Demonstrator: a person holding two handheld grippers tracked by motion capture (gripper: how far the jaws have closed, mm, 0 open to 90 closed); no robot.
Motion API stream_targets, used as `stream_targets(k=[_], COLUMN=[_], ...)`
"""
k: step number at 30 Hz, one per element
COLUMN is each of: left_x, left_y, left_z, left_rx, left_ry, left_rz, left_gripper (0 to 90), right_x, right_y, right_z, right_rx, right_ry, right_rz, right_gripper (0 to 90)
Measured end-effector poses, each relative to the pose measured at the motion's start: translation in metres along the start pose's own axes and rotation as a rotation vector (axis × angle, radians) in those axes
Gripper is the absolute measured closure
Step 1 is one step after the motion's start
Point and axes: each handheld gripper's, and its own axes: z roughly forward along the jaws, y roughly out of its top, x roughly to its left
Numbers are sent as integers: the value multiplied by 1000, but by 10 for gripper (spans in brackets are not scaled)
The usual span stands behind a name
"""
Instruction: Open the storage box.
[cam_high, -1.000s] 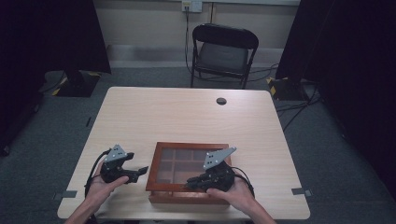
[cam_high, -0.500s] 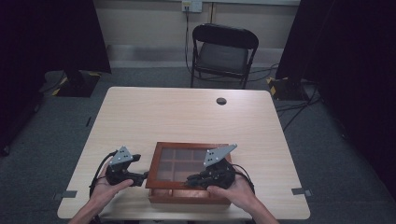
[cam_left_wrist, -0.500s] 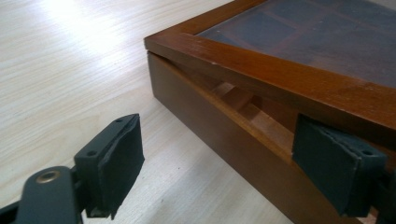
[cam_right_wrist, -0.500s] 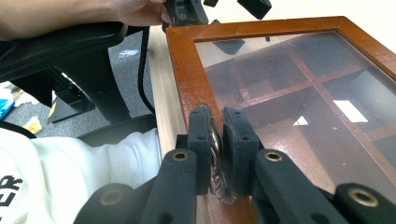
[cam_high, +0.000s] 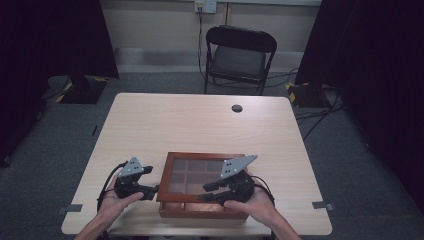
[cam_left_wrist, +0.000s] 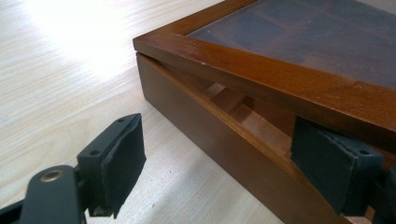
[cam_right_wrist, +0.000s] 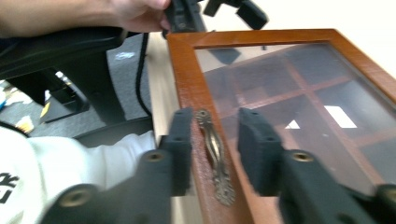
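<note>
A shallow wooden box (cam_high: 200, 156) with a glass lid lies at the table's near edge. My left gripper (cam_high: 150, 191) is at its left side and stands open. One pad (cam_left_wrist: 329, 168) sits in the gap under the slightly raised lid (cam_left_wrist: 261, 79). The other pad (cam_left_wrist: 119, 158) hangs outside over the table. My right gripper (cam_high: 206, 192) is over the lid's front rail. Its jaws have just been opening, and the brass handle (cam_right_wrist: 219, 177) lies between the pads with a gap on each side. Through the glass I see wooden dividers.
The light wooden table (cam_high: 200, 120) stretches away beyond the box, with a small black round cap (cam_high: 236, 108) near its far edge. A black folding chair (cam_high: 239, 55) stands behind the table. Cables run over the grey floor at right.
The right gripper's jaws look further apart than before. The left gripper has edged slightly toward the box's side. Both hands have otherwise stayed in place.
</note>
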Motion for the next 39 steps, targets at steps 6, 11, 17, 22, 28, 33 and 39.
stream_targets(k=[6, 11, 17, 22, 28, 33, 39], left_x=[0, -1, -1, 0, -3, -4, -6], left_y=[2, 3, 6, 8, 14, 21, 26], left_z=[-2, -4, -7, -8, -9, -11, -11], left_rx=[-23, -39, -62, -74, -100, -110, -123], left_ry=[3, 5, 5, -7, -27, -23, -43], left_rz=[-5, -8, -19, -25, -13, 8, 10], left_gripper=[177, 186, 211, 211, 193, 188, 182], right_x=[-2, -6, -11, -13, -15, -15, -16], right_y=[-9, -21, -31, -35, -39, -39, -38], right_z=[-14, -30, -40, -44, -48, -53, -57], right_rx=[-27, -42, -62, -70, -79, -96, -108], right_ry=[-63, -88, -118, -133, -162, -185, -198], right_rz=[35, 63, 94, 108, 117, 110, 104], right_gripper=[422, 349, 303, 277, 244, 243, 236])
